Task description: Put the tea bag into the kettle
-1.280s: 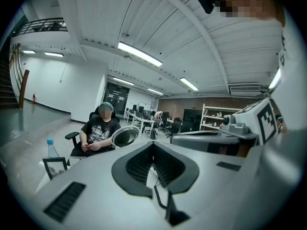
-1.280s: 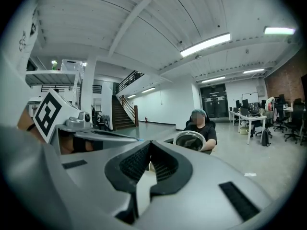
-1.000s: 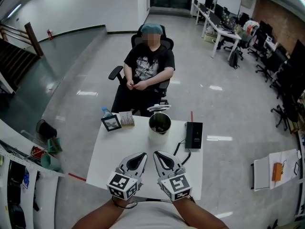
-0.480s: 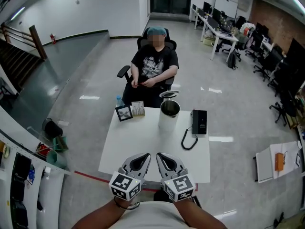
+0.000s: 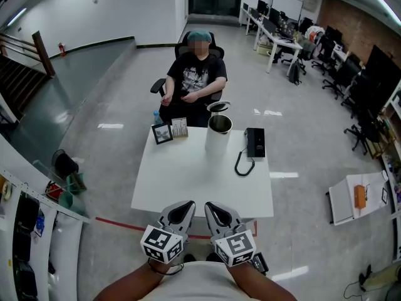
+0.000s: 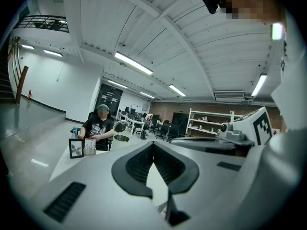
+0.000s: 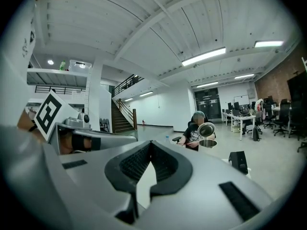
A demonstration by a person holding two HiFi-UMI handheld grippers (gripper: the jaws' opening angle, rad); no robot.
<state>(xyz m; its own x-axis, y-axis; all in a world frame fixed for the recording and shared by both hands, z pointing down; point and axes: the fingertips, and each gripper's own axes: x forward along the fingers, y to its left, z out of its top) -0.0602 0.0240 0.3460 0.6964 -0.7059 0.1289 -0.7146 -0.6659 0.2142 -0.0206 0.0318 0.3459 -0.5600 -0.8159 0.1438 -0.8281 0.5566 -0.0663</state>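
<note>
A steel kettle [image 5: 218, 132] stands at the far side of the white table [image 5: 194, 180], its lid [image 5: 218, 107] tipped up and open. Next to a framed picture [image 5: 162, 133] is a small box [image 5: 180, 127]; I cannot tell whether it holds tea bags. My left gripper [image 5: 186, 204] and right gripper [image 5: 210, 204] hang side by side just short of the table's near edge, both shut and empty. The left gripper view shows shut jaws [image 6: 153, 145] with the kettle [image 6: 121, 138] far beyond. The right gripper [image 7: 150, 145] also points toward the kettle [image 7: 208, 143].
A person [image 5: 193, 74] sits in an office chair behind the table. A black base [image 5: 255, 142] with a coiled cord [image 5: 241, 165] lies at the table's right. A water bottle [image 5: 156, 116] stands by the picture. Red tape [image 5: 125, 226] marks the floor; desks fill the back right.
The view has backed away: the table now lies farther off, and both grippers, earlier over its near part, hang in front of its edge. Neither gripper's jaws have changed.
</note>
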